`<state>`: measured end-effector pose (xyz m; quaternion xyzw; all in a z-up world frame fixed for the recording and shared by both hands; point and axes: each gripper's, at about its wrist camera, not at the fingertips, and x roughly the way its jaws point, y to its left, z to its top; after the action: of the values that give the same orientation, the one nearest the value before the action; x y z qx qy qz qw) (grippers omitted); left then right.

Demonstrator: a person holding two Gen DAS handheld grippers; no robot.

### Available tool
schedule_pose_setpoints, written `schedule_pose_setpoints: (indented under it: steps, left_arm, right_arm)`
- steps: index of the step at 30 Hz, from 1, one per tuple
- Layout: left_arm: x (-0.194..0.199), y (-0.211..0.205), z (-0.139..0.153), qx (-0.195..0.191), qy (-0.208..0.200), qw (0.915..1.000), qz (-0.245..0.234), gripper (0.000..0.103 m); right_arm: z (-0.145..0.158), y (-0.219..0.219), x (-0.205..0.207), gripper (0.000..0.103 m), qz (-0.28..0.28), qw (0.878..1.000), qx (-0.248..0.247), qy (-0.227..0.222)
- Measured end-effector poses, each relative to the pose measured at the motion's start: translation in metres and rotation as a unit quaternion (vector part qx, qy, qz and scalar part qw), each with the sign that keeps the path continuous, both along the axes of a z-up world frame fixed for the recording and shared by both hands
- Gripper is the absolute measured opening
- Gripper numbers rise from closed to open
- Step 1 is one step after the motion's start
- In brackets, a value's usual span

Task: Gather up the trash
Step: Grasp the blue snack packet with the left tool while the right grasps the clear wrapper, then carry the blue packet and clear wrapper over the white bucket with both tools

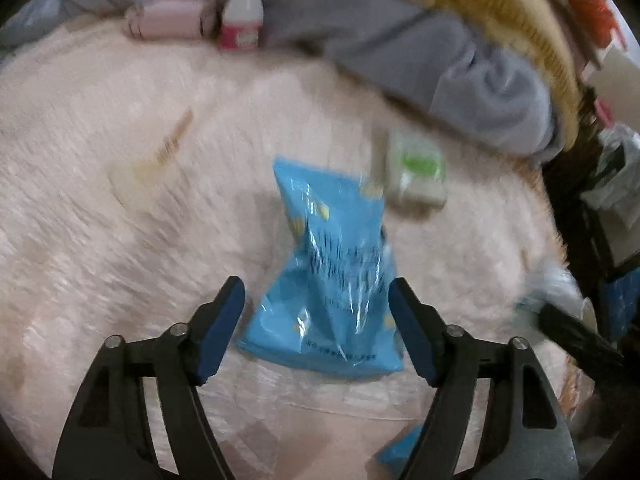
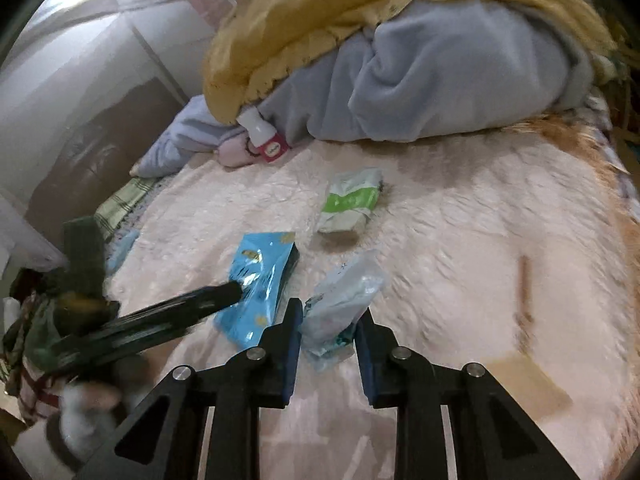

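Note:
A blue snack bag [image 1: 332, 276] lies on the pink fuzzy blanket [image 1: 120, 240]. My left gripper [image 1: 316, 300] is open, its jaws on either side of the bag's near end. The bag also shows in the right wrist view [image 2: 260, 280], with a left fingertip [image 2: 228, 292] on it. My right gripper [image 2: 326, 320] is shut on a clear plastic wrapper [image 2: 344, 300]. A green and white packet [image 1: 416, 172] lies beyond the bag, also in the right wrist view [image 2: 352, 200]. A small white bottle with a pink label [image 1: 242, 12] stands at the far edge, also in the right wrist view [image 2: 266, 136].
A grey blanket [image 2: 440, 80] and a yellow quilt [image 2: 320, 12] are piled at the far side of the bed. A pink plush thing [image 1: 168, 20] lies by the bottle. Dark furniture and clutter [image 1: 612, 200] stand past the bed's right edge. A tan mark [image 1: 172, 144] is on the blanket.

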<state>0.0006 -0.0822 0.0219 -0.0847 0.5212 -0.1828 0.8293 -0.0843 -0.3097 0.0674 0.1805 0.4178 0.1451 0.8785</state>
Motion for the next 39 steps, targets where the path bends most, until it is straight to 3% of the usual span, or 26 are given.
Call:
schedule_pose_setpoints:
  steps: [2, 6, 12, 21, 39]
  left_arm:
    - [-0.006, -0.004, 0.0, 0.009, -0.02, 0.9998, -0.003, 0.054]
    - [-0.019, -0.004, 0.011, 0.005, -0.021, 0.9997, -0.011, 0.045]
    - [-0.047, 0.004, 0.05, -0.008, -0.058, 0.9982, -0.005, 0.045]
    - [-0.096, -0.023, 0.093, -0.016, -0.101, 0.9938, -0.043, 0.045]
    - [-0.153, -0.111, 0.107, -0.021, -0.117, 0.9846, -0.129, 0.045]
  right_arm:
    - [0.001, -0.009, -0.017, 0.024, -0.005, 1.0, 0.013, 0.002]
    - [0.003, -0.013, -0.038, 0.024, -0.008, 1.0, 0.016, 0.0]
    - [0.013, -0.009, -0.059, 0.024, -0.002, 1.0, 0.01, -0.013]
    - [0.038, -0.016, -0.095, 0.024, -0.003, 0.999, -0.01, -0.041]
    - [0.061, -0.072, -0.156, 0.024, -0.058, 0.996, -0.031, -0.059]
